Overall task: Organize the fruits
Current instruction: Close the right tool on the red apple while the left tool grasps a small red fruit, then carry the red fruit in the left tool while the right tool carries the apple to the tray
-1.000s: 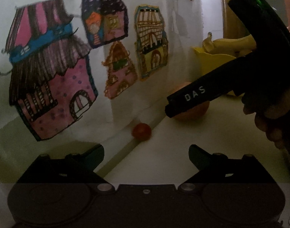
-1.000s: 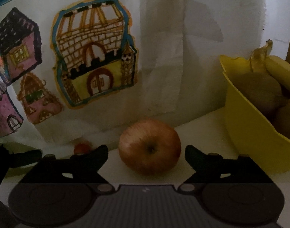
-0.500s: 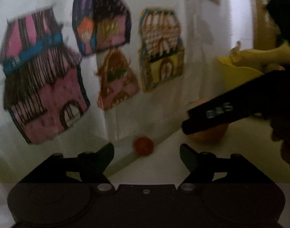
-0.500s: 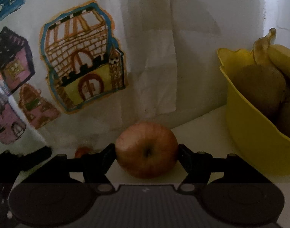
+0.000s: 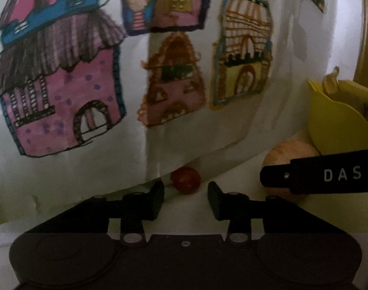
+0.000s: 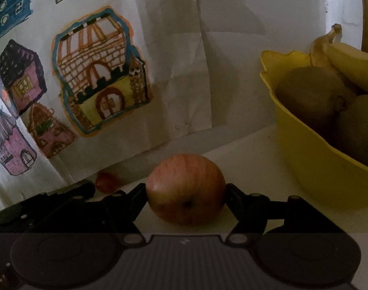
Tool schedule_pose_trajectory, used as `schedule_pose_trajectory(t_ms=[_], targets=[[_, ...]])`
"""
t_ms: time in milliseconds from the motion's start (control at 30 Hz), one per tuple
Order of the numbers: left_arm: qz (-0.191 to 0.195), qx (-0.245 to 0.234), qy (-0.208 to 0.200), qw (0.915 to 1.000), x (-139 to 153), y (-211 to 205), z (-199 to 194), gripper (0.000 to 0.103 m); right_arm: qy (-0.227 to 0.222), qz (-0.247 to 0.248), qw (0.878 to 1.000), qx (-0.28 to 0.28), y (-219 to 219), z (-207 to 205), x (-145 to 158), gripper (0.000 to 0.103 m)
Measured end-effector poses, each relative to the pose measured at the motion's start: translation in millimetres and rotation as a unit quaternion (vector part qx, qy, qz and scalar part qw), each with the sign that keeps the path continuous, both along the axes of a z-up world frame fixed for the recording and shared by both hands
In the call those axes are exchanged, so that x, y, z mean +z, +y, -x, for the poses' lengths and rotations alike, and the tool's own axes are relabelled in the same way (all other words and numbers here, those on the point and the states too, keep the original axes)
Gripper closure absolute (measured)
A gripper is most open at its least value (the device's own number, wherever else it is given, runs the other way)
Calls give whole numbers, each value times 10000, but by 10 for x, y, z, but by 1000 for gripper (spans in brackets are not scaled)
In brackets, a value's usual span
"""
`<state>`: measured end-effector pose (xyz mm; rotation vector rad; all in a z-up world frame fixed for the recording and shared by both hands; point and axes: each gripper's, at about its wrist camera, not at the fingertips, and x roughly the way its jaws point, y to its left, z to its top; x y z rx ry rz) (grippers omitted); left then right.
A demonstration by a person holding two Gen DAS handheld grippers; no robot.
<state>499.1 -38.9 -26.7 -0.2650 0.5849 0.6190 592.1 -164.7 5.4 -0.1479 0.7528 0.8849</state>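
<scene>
One apple sits near, one small red fruit to its left, and one yellow bowl to the right, holding one banana and two kiwis. Two grippers show.

1. The left gripper is matte black, with 2 blocky, squared fingers.
2. Behind them sit 2 silver round screws and a smaller 1 at the middle, above 2 big round housings.
3. The right gripper shows the same black build, with a ribbed grey panel at its centre.
4. Seen from the left wrist, the right gripper's finger carries white letters "DAS" and a small silver rivet.
</scene>
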Motion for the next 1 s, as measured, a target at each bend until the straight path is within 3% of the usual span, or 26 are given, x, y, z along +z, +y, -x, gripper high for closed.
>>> schedule_pose_trajectory(t_ms=[267, 533, 800, 1000], targets=[[167, -250, -158, 9994, -17, 126, -29, 80, -22, -38, 10000, -73, 67, 91, -14, 29], [395, -573, -244, 9973, 16, 349, 126, 80, -88, 49, 9999, 33, 175, 306, -40, 29], [448, -994, -256, 9937, 62, 280, 578, 80, -60, 90, 9999, 77, 121, 549, -43, 29], [579, -1624, -215, 9848, 61, 272, 1110, 81, -40, 182, 9997, 166, 133, 838, -42, 29]])
